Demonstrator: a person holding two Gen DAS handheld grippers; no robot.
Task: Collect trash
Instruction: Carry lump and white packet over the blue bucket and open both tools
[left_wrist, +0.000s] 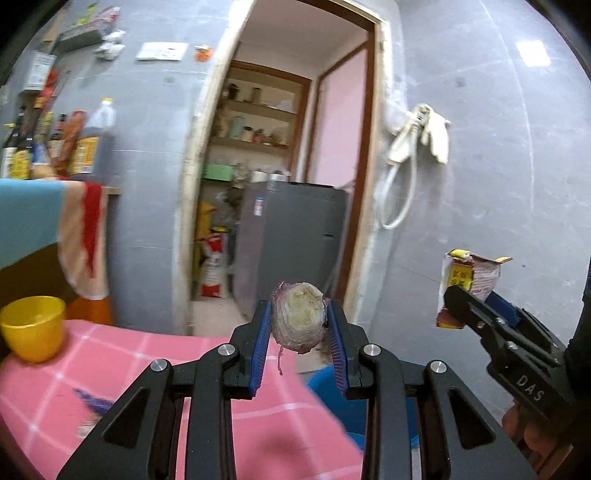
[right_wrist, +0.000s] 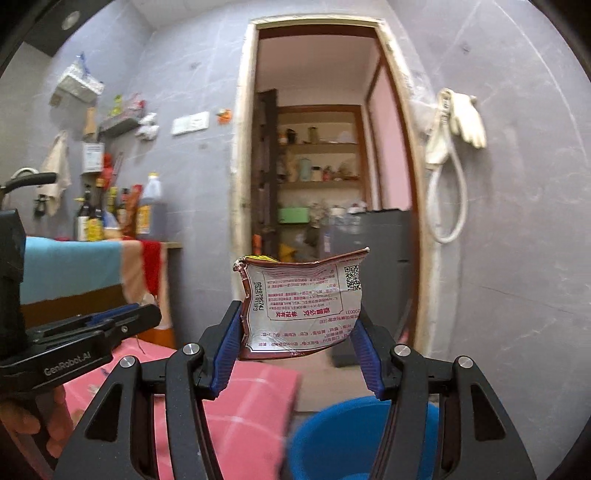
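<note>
My left gripper (left_wrist: 298, 320) is shut on a cut purple onion piece (left_wrist: 298, 320), pale cut face toward the camera, held in the air above the far edge of the pink checked table (left_wrist: 177, 373). My right gripper (right_wrist: 297, 325) is shut on an opened printed food packet (right_wrist: 301, 310), held upright. The same packet (left_wrist: 469, 282) and right gripper (left_wrist: 461, 302) show at the right of the left wrist view. In the right wrist view the left gripper (right_wrist: 147, 314) appears side-on at the left. A blue bucket (right_wrist: 354, 435) stands on the floor below both grippers.
A yellow cup (left_wrist: 31, 326) sits at the table's left end. Sauce bottles (left_wrist: 55, 144) line a counter draped with a cloth (left_wrist: 48, 225). An open doorway (right_wrist: 325, 206) straight ahead shows shelves and a grey fridge (left_wrist: 291, 236). Gloves and a cord (right_wrist: 458, 122) hang on the wall.
</note>
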